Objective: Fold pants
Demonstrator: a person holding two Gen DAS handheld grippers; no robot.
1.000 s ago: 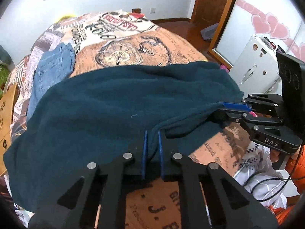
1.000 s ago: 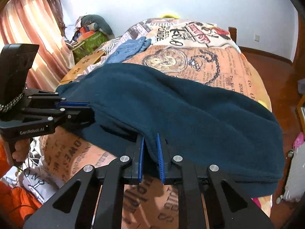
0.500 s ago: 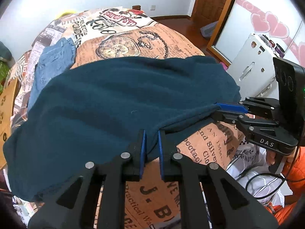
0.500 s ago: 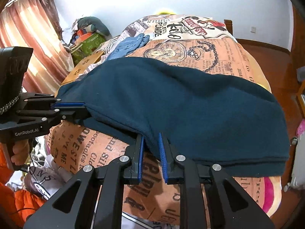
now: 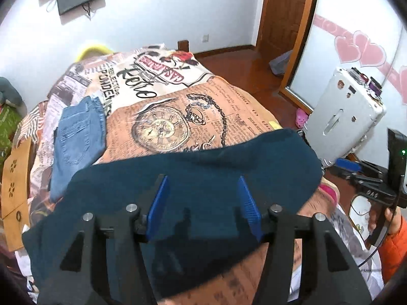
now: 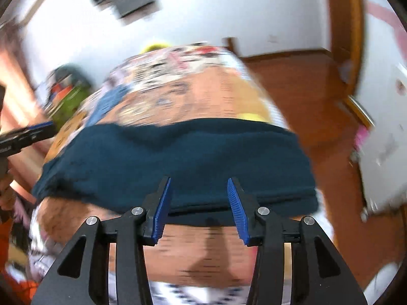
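One dark teal pants [image 5: 178, 178], one folded jeans [image 5: 76, 142], two tools [image 5: 201, 203], one bed [image 5: 229, 106].

Right wrist view motion-blurred, bedspread [image 6: 203, 94] print unreadable, pants' [image 5: 178, 190] left end cropped

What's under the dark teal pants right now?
The teal pants lie on the printed bedspread, which shows around them. Whatever sits beneath the fabric itself is covered. Blue jeans lie beside them, not underneath.
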